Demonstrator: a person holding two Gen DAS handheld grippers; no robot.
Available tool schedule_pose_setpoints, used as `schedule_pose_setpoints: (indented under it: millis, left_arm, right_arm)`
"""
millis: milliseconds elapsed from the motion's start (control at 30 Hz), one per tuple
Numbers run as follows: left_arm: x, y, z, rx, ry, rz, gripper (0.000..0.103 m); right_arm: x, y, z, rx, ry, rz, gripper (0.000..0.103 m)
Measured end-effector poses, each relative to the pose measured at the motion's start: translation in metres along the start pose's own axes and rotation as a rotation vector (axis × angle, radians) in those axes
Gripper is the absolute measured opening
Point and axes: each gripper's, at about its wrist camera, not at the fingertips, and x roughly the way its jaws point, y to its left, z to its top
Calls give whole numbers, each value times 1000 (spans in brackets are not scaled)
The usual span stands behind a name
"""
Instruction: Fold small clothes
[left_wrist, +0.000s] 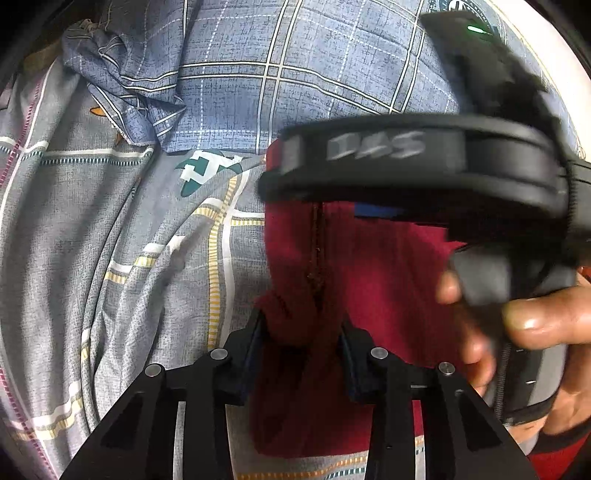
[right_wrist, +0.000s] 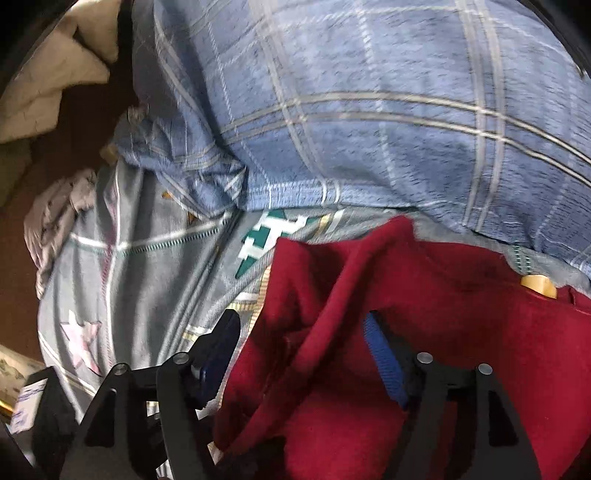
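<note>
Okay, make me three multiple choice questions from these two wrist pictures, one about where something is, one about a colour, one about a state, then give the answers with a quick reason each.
1. Where does the blue checked pillow lie, seen from the right wrist?
A. Beyond the red garment, further from the camera
B. Under the red garment
C. Between the right tongs

2. What colour is the garment being handled?
A. Mustard yellow
B. Dark red
C. White

3. How do the left tongs stand?
A. Wide open over bare sheet
B. Out of view
C. Closed in on a fold of the red garment

Answers
1: A, the pillow fills the upper part of the view, past the garment's far edge.
2: B, the cloth is dark red in both views.
3: C, both pads pinch a bunched red fold. The right tongs stand open, cloth lying loose between them.
</note>
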Motion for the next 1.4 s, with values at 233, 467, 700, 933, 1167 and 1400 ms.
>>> schedule_pose_setpoints:
  millis: [233,467,700,933,1167,1400]
  left_arm:
    - [2,0,0,3,7,11,35]
    - [8,2,1,-2,21,37,51]
    - [-2,-4,-3,12,-3,18,35]
    - [-19,-14,-8,36,-46,10,25]
    - [-64,-46,-9,65,-93,-73,24]
    - [-88,-148,-16,233,-102,-172,24]
  right_arm:
    - [29,14,-2,-72,29,-95,72]
    - [19,3,-7,-96,-15,-109,28]
    - [-11,-18,-12,-15,-74,6,21]
    - [-28,-19,-13,-9,-102,0,20]
    - [-74,-25,-18,-5,-171,26,19]
    - [-159,-59,-36,-31,-259,-54,19]
